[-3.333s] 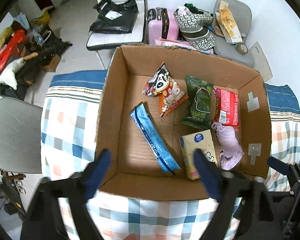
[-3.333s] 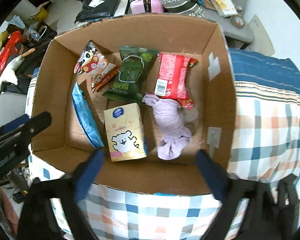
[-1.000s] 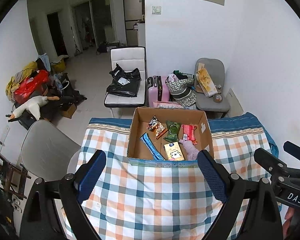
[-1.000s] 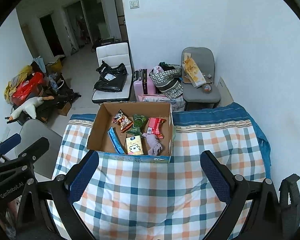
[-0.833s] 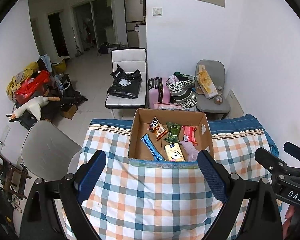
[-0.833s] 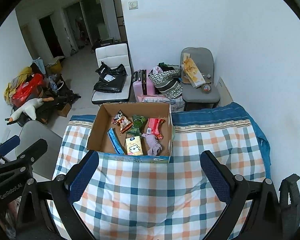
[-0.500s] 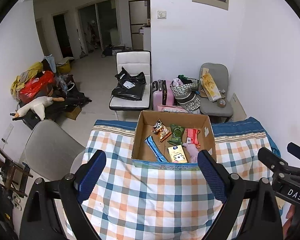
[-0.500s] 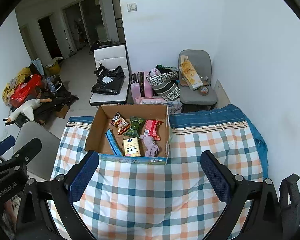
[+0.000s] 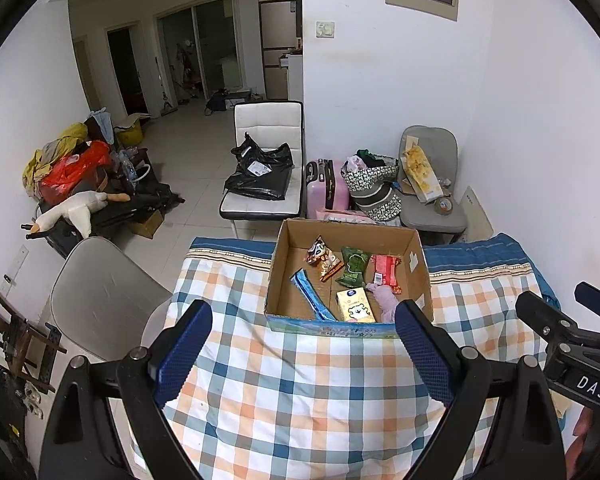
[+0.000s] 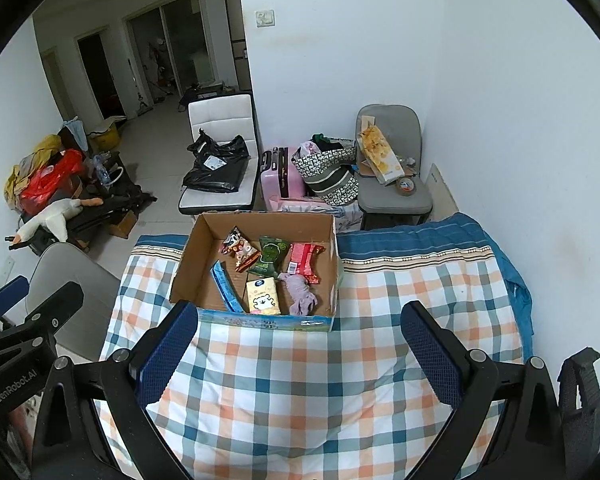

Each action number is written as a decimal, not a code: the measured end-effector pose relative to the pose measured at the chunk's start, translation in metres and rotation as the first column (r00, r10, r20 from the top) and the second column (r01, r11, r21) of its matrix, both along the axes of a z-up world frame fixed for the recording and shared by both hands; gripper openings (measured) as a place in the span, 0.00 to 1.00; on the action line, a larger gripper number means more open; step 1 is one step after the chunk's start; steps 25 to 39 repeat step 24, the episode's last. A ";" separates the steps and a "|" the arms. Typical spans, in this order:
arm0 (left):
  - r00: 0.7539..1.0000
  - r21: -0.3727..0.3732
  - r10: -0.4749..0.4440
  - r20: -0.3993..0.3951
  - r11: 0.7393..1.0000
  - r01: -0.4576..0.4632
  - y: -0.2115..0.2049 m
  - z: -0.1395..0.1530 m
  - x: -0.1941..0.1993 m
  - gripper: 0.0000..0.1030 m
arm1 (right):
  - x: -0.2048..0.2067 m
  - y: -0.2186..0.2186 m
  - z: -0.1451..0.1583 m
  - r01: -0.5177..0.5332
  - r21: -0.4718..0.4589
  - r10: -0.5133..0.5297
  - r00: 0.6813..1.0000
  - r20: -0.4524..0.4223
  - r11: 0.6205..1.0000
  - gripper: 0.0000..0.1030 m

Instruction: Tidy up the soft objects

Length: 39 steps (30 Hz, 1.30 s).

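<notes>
Pulled back and up from close over the cardboard box (image 9: 342, 236) since 3.3 s ago, with both tools now high above the plaid-covered bed (image 9: 300, 392). Left gripper (image 9: 302, 346) spread wide, nothing between its blue pads (image 9: 184, 348); right gripper (image 10: 298, 350) likewise wide apart and empty. Box ahead of the fingers in both views, well apart from the tips, roughly centred between the left pair and nearer the left finger of the right pair. Inside, from the left finger's side across: blue snack stick (image 9: 312, 294), cartoon snack bag (image 9: 323, 258), green pouch (image 9: 354, 266), red packet (image 9: 386, 272); nearer the fingers, yellow tissue pack (image 9: 355, 305) just beside lilac cloth (image 9: 385, 300). Beyond the box, white chair with black bag (image 9: 260, 174), pink suitcase (image 9: 327, 188), grey chair (image 9: 430, 184). Off past the left fingers, plush goose (image 9: 74, 208) among piled clutter.
</notes>
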<state>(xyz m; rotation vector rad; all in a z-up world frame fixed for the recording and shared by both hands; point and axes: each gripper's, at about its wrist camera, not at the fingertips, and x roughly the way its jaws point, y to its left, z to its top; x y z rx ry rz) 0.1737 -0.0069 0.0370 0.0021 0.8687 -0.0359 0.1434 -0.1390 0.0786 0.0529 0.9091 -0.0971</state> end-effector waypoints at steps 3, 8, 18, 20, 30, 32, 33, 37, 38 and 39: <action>1.000 -0.006 0.002 -0.010 1.000 -0.002 -0.001 -0.004 -0.003 0.91 | -0.001 0.000 0.001 0.001 0.004 -0.001 1.000 -0.003 1.000 1.00; 1.000 -0.005 0.001 -0.024 1.000 -0.001 -0.003 -0.009 -0.007 0.91 | -0.001 0.007 0.002 0.001 0.002 -0.001 1.000 -0.013 1.000 1.00; 1.000 -0.005 0.004 -0.017 1.000 -0.004 -0.003 -0.008 -0.008 0.91 | 0.000 0.010 0.001 -0.005 0.005 0.005 1.000 -0.015 1.000 1.00; 1.000 -0.005 0.003 -0.016 1.000 -0.003 -0.002 -0.008 -0.008 0.91 | 0.001 0.009 0.001 -0.003 0.003 0.003 1.000 -0.013 1.000 1.00; 1.000 -0.006 0.004 -0.015 1.000 -0.004 -0.002 -0.007 -0.007 0.91 | 0.001 0.009 0.001 -0.004 0.004 0.004 1.000 -0.013 1.000 1.00; 1.000 -0.006 0.004 -0.015 1.000 -0.004 -0.002 -0.007 -0.007 0.91 | 0.001 0.009 0.001 -0.004 0.004 0.004 1.000 -0.013 1.000 1.00; 1.000 -0.006 0.004 -0.015 1.000 -0.004 -0.002 -0.007 -0.007 0.91 | 0.001 0.009 0.001 -0.004 0.004 0.004 1.000 -0.013 1.000 1.00; 1.000 -0.006 0.004 -0.015 1.000 -0.004 -0.002 -0.007 -0.007 0.91 | 0.001 0.009 0.001 -0.004 0.004 0.004 1.000 -0.013 1.000 1.00; 1.000 -0.006 0.004 -0.015 1.000 -0.004 -0.002 -0.007 -0.007 0.91 | 0.001 0.009 0.001 -0.004 0.004 0.004 1.000 -0.013 1.000 1.00; 1.000 -0.006 0.004 -0.015 1.000 -0.004 -0.002 -0.007 -0.007 0.91 | 0.001 0.009 0.001 -0.004 0.004 0.004 1.000 -0.013 1.000 1.00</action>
